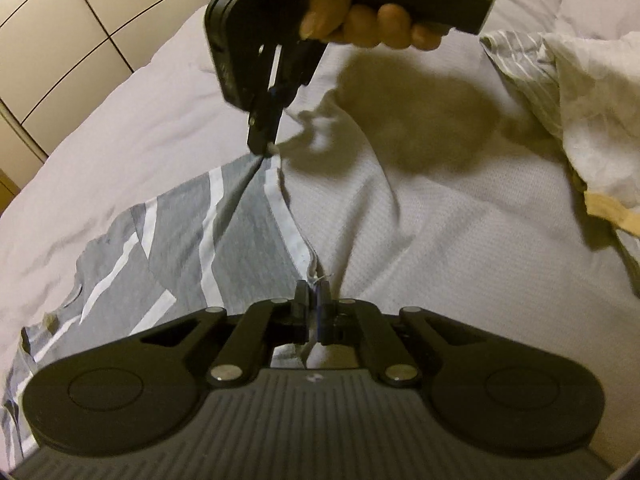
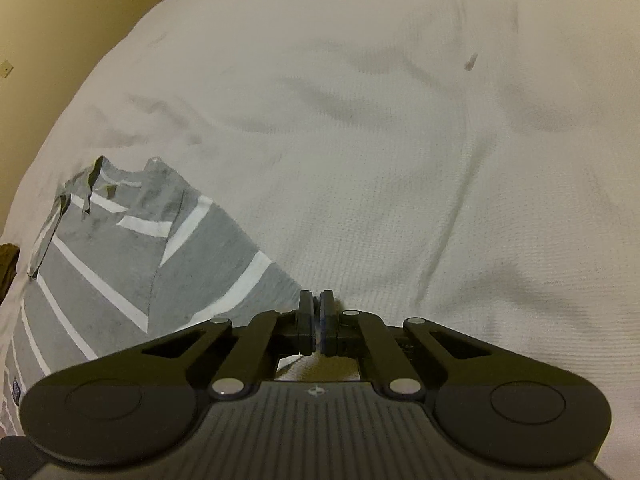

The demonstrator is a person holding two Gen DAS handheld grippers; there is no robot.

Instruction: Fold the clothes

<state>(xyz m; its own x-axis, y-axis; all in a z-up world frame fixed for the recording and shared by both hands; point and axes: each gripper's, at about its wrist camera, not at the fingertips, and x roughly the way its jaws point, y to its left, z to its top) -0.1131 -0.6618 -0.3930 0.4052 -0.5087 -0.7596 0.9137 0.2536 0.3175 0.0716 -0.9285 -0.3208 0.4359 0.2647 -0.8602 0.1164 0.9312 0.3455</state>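
A grey striped shirt (image 1: 176, 240) is held taut along its hem, low in frame, clenched by the left gripper (image 1: 314, 294) and right gripper (image 1: 266, 150), seemingly ready for folding across the bed (image 1: 120, 120)

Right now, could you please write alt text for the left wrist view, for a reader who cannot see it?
Two tools pinch the hem of a grey shirt with white stripes above a white bedcover: the left tool near the camera, the right tool farther away, held by a hand. More crumpled clothes lie at right.
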